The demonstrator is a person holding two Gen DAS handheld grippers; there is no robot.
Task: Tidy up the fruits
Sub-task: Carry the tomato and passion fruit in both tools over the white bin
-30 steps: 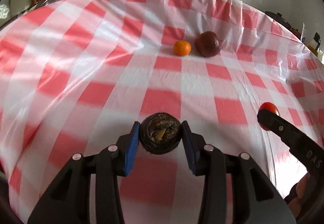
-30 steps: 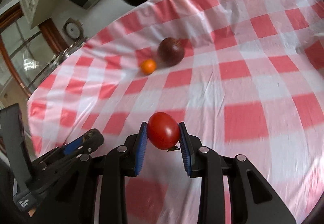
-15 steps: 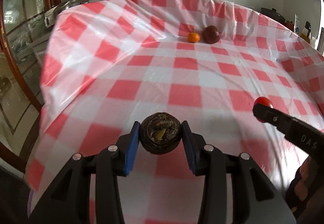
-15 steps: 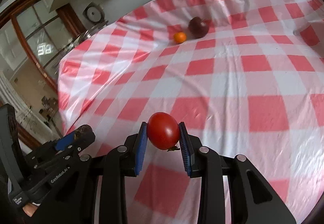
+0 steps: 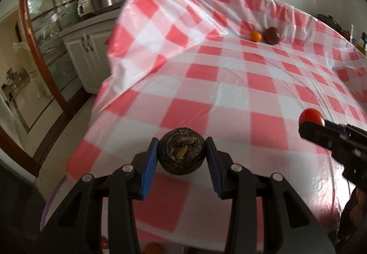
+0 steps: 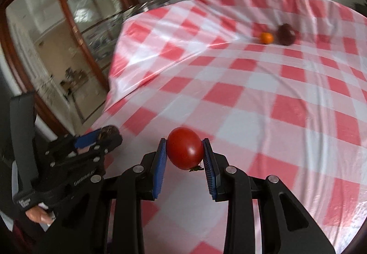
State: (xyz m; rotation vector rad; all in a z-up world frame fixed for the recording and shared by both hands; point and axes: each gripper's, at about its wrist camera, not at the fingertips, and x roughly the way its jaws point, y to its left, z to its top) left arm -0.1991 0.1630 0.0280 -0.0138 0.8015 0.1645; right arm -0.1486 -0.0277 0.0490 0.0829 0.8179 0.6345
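1. The blue-padded fingers (image 5: 150, 166) of the left gripper (image 5: 182, 157) are closed on a dark brown round fruit (image 5: 182, 154); a red tomato (image 6: 185, 148) is clamped in the right gripper (image 6: 184, 153).
2. The small orange citrus (image 5: 256, 36) and dark red round fruit (image 5: 271, 35) are seen far ahead, touching, on the checked tablecloth (image 5: 229, 84).

Glossy plastic tablecloth (image 5: 240, 84), creased

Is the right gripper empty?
No, the right gripper is shut on a red tomato, with both blue pads pressed against its sides above the checked tablecloth.
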